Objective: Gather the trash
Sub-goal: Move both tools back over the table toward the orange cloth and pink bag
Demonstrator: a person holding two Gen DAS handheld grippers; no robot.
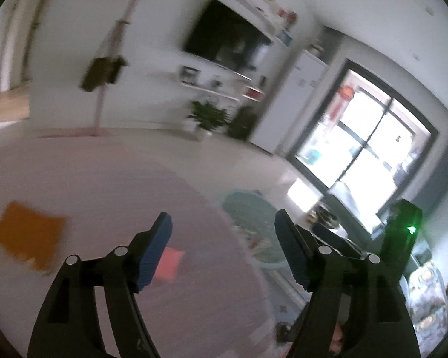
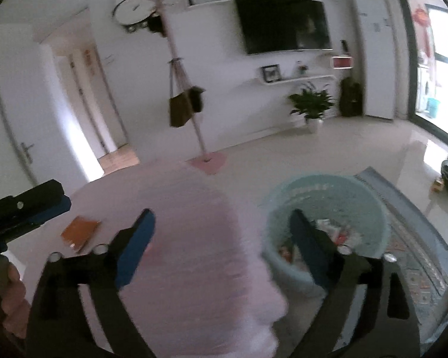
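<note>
No writing can be read in either view — the frames are soft with blur, and the shelf items and wall decorations are too small to make out.

The left gripper (image 1: 224,253) points forward and somewhat down over a round pinkish table (image 1: 104,179). Its blue pads (image 1: 155,256) stand apart with nothing between them: the tool is released. Past its left finger a small red scrap (image 1: 170,262) lies on the table, and further left an orange book (image 1: 27,238) lies flat, well apart from the scrap. In the right wrist view the left gripper (image 2: 44,205) shows at the left edge, with a hand (image 2: 13,295) below it.

The right gripper (image 2: 221,247) also tilts down, its jaws spread wide and empty. Its left finger hangs over the table (image 2: 194,253); its right finger crosses in front of a pale blue bin (image 2: 370,208) that stands on the floor just beside the table's edge, on a patterned rug (image 2: 418,238). Inside the bin lies trash (image 2: 343,232) — white and red wrappers, too blurred to tell apart. The book (image 2: 79,232) lies on the table between the two grippers.

Beyond, a dark TV (image 2: 283,24) hangs on the white wall, with a clock (image 2: 133,7), a coat stand (image 2: 179,74) and a potted plant (image 2: 312,104) near it.
</note>
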